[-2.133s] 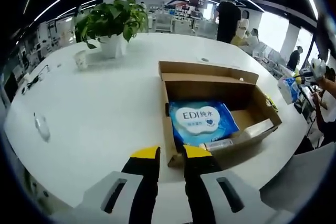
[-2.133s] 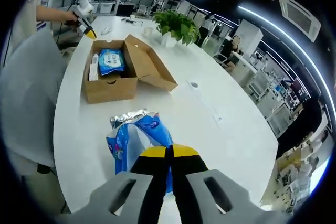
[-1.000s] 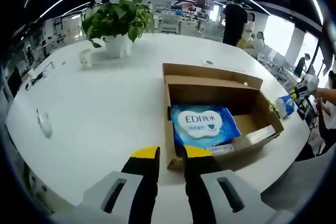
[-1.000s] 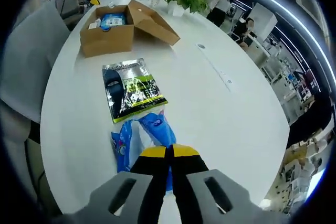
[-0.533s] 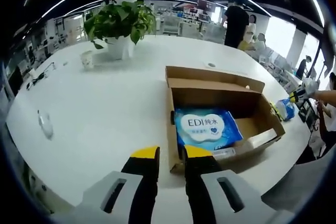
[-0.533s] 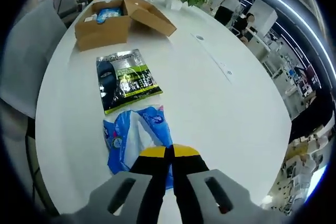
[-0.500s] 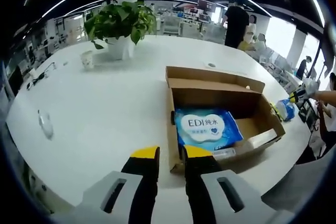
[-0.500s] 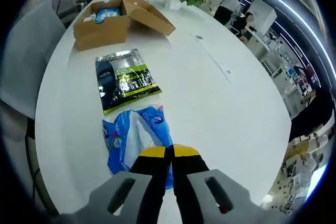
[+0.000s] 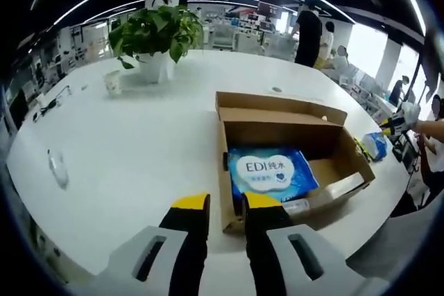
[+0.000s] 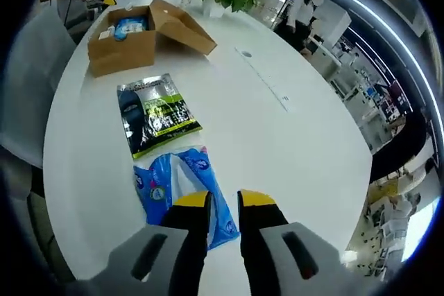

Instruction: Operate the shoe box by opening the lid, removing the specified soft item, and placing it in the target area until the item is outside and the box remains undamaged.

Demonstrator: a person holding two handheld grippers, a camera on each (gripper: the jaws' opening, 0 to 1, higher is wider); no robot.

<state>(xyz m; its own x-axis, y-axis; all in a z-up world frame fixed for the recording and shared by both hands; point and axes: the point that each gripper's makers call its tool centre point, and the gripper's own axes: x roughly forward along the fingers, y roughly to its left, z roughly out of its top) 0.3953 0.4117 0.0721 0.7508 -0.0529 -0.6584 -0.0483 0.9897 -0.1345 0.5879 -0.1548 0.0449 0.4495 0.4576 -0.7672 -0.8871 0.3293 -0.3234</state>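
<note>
The brown shoe box (image 9: pixel 229 171) stands open on the white table, its lid (image 9: pixel 277 102) folded back. Inside lie a blue "EDI" soft pack (image 9: pixel 272 171) and a white tube (image 9: pixel 340 186) along the near wall. My left gripper (image 9: pixel 226 204) hovers open at the box's near corner, holding nothing. In the right gripper view a blue soft pack (image 10: pixel 182 186) lies flat on the table just ahead of my right gripper (image 10: pixel 223 202), whose jaws stand apart and empty. A black and green packet (image 10: pixel 154 112) lies beyond it, then the box (image 10: pixel 123 45).
A potted plant (image 9: pixel 149 32), a paper cup (image 9: pixel 111 82) and a small white object (image 9: pixel 57 168) sit on the table's far and left side. A grey chair (image 10: pixel 28 95) stands at the table edge. People stand in the background (image 9: pixel 309 29).
My right gripper's jaws have parted and let go of the blue soft pack, which now rests on the table. The left gripper holds its place by the box.
</note>
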